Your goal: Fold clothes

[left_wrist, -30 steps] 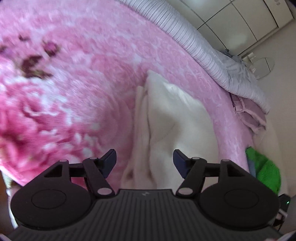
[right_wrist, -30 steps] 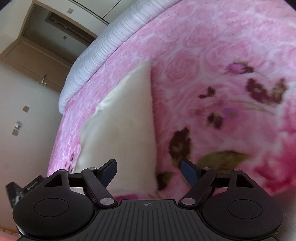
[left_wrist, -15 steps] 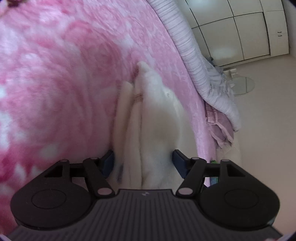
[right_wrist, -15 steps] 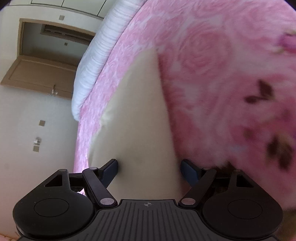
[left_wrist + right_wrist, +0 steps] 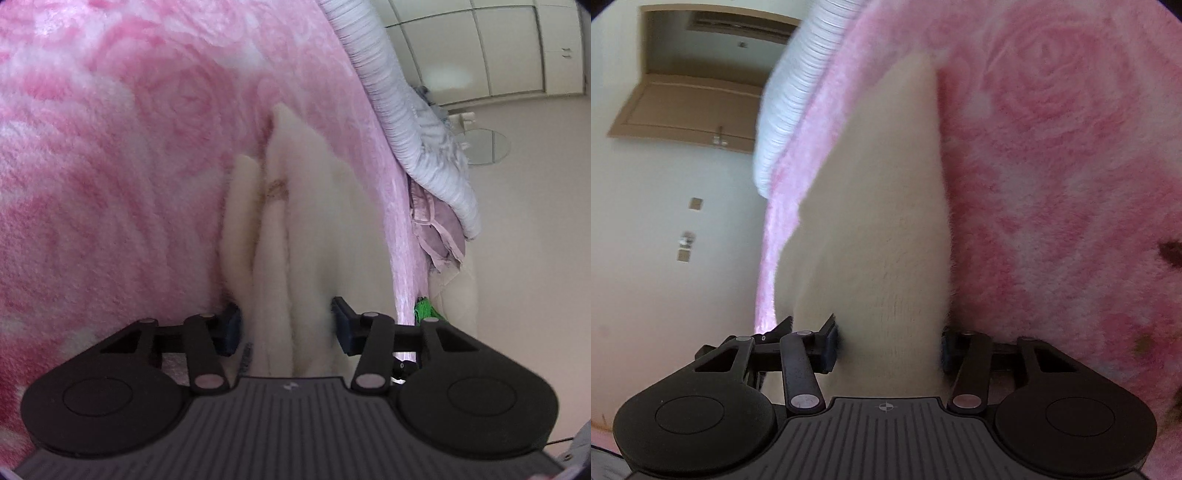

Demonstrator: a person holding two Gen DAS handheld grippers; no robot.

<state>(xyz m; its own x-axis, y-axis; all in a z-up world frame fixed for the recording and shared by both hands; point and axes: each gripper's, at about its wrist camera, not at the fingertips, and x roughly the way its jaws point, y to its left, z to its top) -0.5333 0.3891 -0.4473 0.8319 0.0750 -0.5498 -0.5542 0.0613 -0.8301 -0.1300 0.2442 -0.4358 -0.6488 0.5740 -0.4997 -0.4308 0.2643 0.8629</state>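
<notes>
My left claw [image 5: 286, 326] is closing, its blue pads on either side of the bunched edge of the cream fleece garment [image 5: 314, 229]; the folds fill the gap and both pads touch the fabric. My right claw [image 5: 888, 345] is closing too, with another edge of the same cream garment [image 5: 886, 221] between its pads, which press against it on both sides. The garment lies flat on the pink rose-patterned blanket [image 5: 110, 166], stretching away from both claws to a point. Beyond it, a grey-striped duvet [image 5: 399, 110] runs along the bed's far edge, with a crumpled mauve cloth [image 5: 439, 232] and something green [image 5: 424, 308] beside it.
</notes>
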